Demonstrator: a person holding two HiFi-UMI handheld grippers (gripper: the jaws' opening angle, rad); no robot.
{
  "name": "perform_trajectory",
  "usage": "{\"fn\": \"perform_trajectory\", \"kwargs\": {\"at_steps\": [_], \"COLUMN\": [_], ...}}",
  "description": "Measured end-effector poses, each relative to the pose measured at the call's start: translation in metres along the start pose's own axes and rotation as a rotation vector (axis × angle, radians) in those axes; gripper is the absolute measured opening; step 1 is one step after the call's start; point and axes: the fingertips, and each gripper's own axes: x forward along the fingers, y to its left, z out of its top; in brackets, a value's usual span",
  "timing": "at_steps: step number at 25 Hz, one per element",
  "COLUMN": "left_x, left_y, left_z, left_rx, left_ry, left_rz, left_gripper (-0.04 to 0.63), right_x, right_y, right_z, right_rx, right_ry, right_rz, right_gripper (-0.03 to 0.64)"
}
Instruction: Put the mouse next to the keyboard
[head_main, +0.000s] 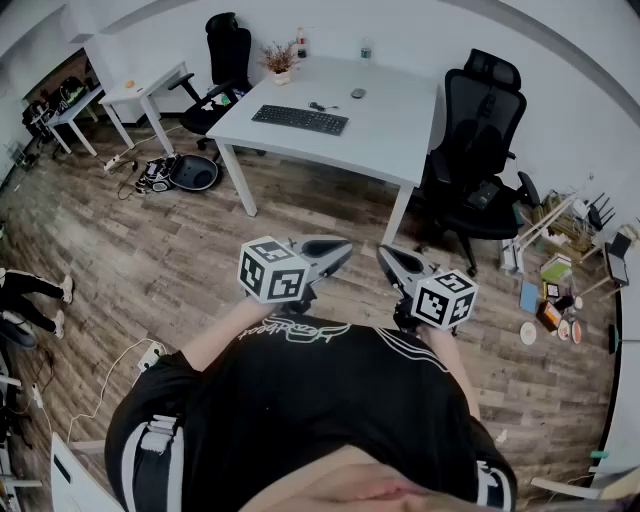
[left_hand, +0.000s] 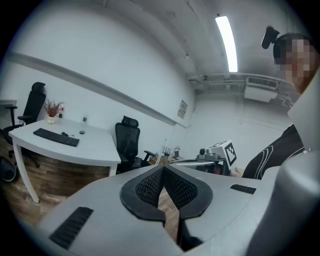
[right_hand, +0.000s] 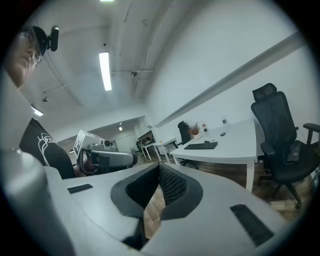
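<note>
A black keyboard lies on the white table across the room. The dark mouse rests behind it, toward the table's far side and well apart from it. I hold both grippers close to my chest, far from the table. The left gripper and the right gripper are shut with nothing between the jaws. In the left gripper view the left gripper points past the table, keyboard and mouse. From the right gripper the keyboard and mouse look small.
A black office chair stands at the table's right end, another chair behind its left. A potted plant and a bottle sit on the table's far edge. Cables and gear lie on the wood floor at left.
</note>
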Motion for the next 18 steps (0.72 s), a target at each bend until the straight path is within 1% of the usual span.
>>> {"fn": "perform_trajectory", "kwargs": {"at_steps": [9,18], "left_x": [0.004,0.007], "left_y": [-0.003,0.005], "left_z": [0.000,-0.009], "left_rx": [0.003,-0.021], "left_ry": [0.005,0.021], "left_rz": [-0.002,0.014], "left_gripper": [0.008,0.008], "right_x": [-0.004,-0.004], "right_y": [-0.002,-0.009], "right_z": [0.000,0.003], "right_rx": [-0.001,0.012], "right_ry": [0.004,-0.037], "right_rz": [-0.001,-0.001], "right_gripper": [0.009,0.009]}}
